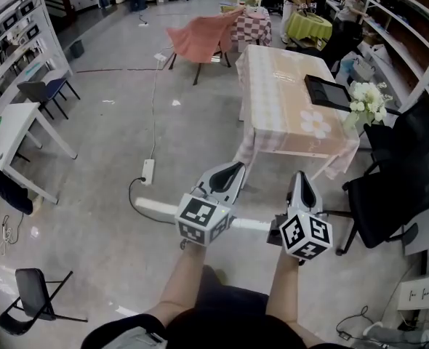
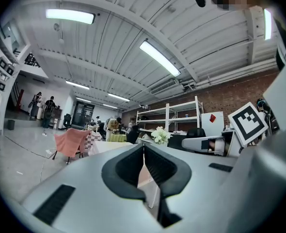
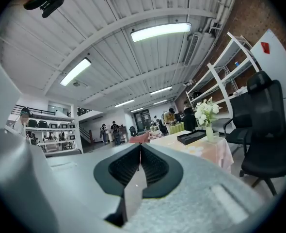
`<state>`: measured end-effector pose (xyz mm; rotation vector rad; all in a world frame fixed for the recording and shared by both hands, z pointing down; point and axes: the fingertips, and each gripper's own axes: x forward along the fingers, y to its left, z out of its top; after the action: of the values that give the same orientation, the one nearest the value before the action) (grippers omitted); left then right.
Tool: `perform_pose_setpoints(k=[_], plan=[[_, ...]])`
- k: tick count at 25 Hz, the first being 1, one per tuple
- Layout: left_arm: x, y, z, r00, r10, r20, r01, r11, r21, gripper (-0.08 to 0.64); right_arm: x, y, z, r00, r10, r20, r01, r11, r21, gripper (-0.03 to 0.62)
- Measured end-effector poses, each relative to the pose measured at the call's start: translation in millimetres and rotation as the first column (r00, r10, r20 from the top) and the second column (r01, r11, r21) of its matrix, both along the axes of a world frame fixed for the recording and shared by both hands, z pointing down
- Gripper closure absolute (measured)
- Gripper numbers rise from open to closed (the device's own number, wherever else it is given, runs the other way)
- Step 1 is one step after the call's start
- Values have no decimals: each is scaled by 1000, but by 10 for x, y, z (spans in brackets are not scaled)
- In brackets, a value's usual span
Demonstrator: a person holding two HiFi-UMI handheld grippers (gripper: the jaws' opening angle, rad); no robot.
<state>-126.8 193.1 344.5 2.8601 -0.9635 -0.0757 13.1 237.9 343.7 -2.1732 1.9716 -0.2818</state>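
Left gripper [image 1: 235, 169] and right gripper [image 1: 302, 177] are held side by side in the air, both clenched, jaws meeting on nothing. Just ahead of both stands the cloth-covered table [image 1: 276, 100], its long axis running straight away from the jaws. A black tray [image 1: 329, 91] and white flowers [image 1: 367, 102] lie at its right edge. An office chair [image 1: 396, 180] stands right of the right gripper, and a power strip [image 1: 147, 171] lies left of the left.

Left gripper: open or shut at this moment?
Shut. In its own view the left gripper has its jaw tips meeting, with nothing held between them.
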Motion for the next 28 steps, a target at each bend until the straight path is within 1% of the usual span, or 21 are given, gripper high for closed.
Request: perform_pose_setpoints(k=[5,11,14,19,23,28], plan=[[115,-13,32,1000,12,12,-12,1000,-6,545,125,44,40,1000,17,15,-17,1000,-5,588],[206,-22,72,999,27,21,-27,1000,-14,545,187,62,139,999,28,37,-27,999,-23,588],[236,-31,85,999,34,-3,-34,999,-15,545,221,54,181,998,34,44,-32,999,-30,588],[303,-174,87,997,42,-69,-46,997,-61,545,293,-47,177,998,35,42,-34,999,-24,588],[387,-334,100,995,52,-85,-59,995,-82,545,359,-182,163,999,42,31,-41,999,-24,588],[506,-589,80,994,63,-92,-70,995,-77,545,428,-437,121,999,38,23,-37,999,-17,588]])
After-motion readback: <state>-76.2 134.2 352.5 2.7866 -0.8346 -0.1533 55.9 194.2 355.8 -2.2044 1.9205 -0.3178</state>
